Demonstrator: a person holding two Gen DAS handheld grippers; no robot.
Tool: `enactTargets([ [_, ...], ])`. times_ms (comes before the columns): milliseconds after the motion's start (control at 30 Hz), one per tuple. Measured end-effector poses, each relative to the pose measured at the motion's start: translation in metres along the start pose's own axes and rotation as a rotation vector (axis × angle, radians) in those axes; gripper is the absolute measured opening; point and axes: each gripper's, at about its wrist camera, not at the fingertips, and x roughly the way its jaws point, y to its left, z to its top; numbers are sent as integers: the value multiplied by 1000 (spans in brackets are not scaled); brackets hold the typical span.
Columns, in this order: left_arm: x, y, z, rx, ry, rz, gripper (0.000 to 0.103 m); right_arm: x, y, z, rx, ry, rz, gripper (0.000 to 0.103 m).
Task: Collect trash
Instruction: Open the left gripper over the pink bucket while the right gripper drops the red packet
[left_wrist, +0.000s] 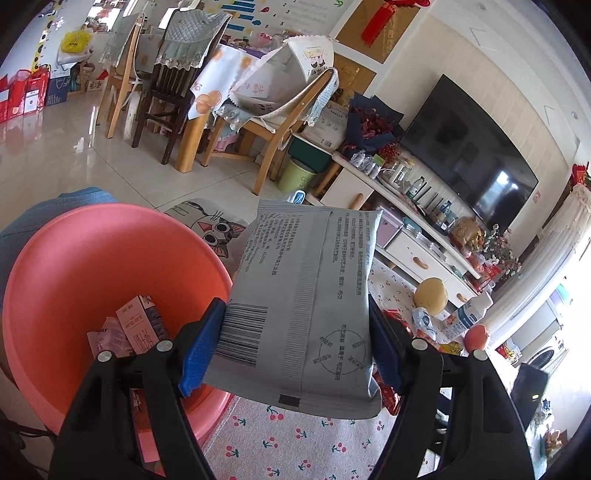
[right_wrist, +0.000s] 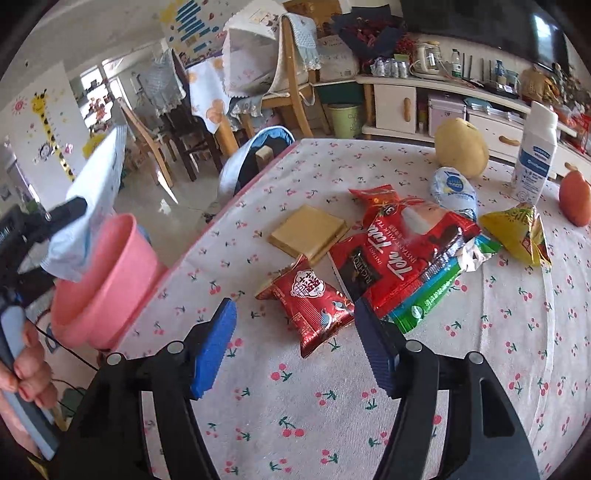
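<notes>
My left gripper (left_wrist: 295, 314) is shut on a grey packet (left_wrist: 303, 280) printed with a barcode, its blue pads pressing both side edges. The packet hangs beside the rim of a pink basin (left_wrist: 92, 266) that holds a few small cartons (left_wrist: 142, 325). In the right wrist view the same packet (right_wrist: 99, 177) is just above the basin (right_wrist: 110, 273) at the table's left edge. My right gripper (right_wrist: 294, 307) is open low over the table, and a small red snack packet (right_wrist: 308, 308) lies just ahead of its fingers, untouched.
Past the red packet lie a flat gold box (right_wrist: 308, 234), a large red bag (right_wrist: 406, 251), a green wrapper (right_wrist: 428, 295), a yellow packet (right_wrist: 521, 232) and a blue-white pouch (right_wrist: 452, 188). A yellow fruit (right_wrist: 461, 151), white bottle (right_wrist: 535, 147) and orange fruit (right_wrist: 574, 197) stand behind.
</notes>
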Motion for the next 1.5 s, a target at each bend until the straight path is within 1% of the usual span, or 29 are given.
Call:
enactTargets([
  [100, 1, 3, 0, -14, 4, 3, 74, 18, 6, 1, -85, 19, -38, 65],
  [200, 3, 5, 0, -17, 11, 10, 74, 37, 6, 2, -122, 54, -71, 64],
  [233, 3, 6, 0, -17, 13, 14, 74, 40, 6, 1, -126, 60, -75, 60],
  [267, 4, 7, 0, -20, 13, 19, 74, 43, 6, 2, -126, 64, -75, 47],
  [333, 4, 9, 1, -28, 13, 23, 74, 42, 5, 2, -121, 54, -72, 44],
  [400, 4, 11, 3, -36, 11, 32, 74, 40, 7, 2, -125, 46, -81, 38],
  [533, 1, 18, 4, -57, 0, 48, 74, 33, 15, 6, -106, 27, -66, 32],
  [667, -5, 27, 7, -91, -24, 72, 74, 17, 34, 15, -100, -15, -21, 30],
  [767, -9, 35, 9, -120, -46, 102, 74, 1, 54, 26, -99, -58, 38, 30],
  [900, -16, 49, 13, -175, -84, 153, 74, -16, 86, 49, -67, -98, 182, 30],
  [1033, -20, 68, 16, -246, -100, 200, 74, -16, 122, 70, -32, -91, 343, 30],
  [1167, -20, 85, 18, -304, -92, 243, 74, 0, 151, 82, 25, -47, 483, 30],
  [1233, -19, 93, 18, -333, -85, 271, 74, 15, 163, 83, 46, -4, 512, 31],
  [1300, -18, 100, 18, -354, -85, 298, 75, 29, 166, 81, 82, 43, 500, 33],
  [1333, -19, 102, 18, -360, -90, 309, 75, 32, 163, 79, 104, 50, 500, 33],
  [1367, -19, 103, 19, -358, -100, 322, 77, 31, 159, 77, 126, 46, 499, 35],
  [1400, -20, 101, 19, -345, -108, 334, 80, 28, 154, 75, 139, 30, 485, 46],
  [1433, -20, 98, 20, -324, -118, 344, 81, 23, 149, 73, 144, 13, 458, 53],
  [1467, -21, 95, 21, -298, -131, 352, 82, 16, 143, 72, 148, -6, 417, 65],
  [1500, -21, 91, 21, -276, -139, 354, 83, 12, 138, 71, 150, -14, 387, 74],
])
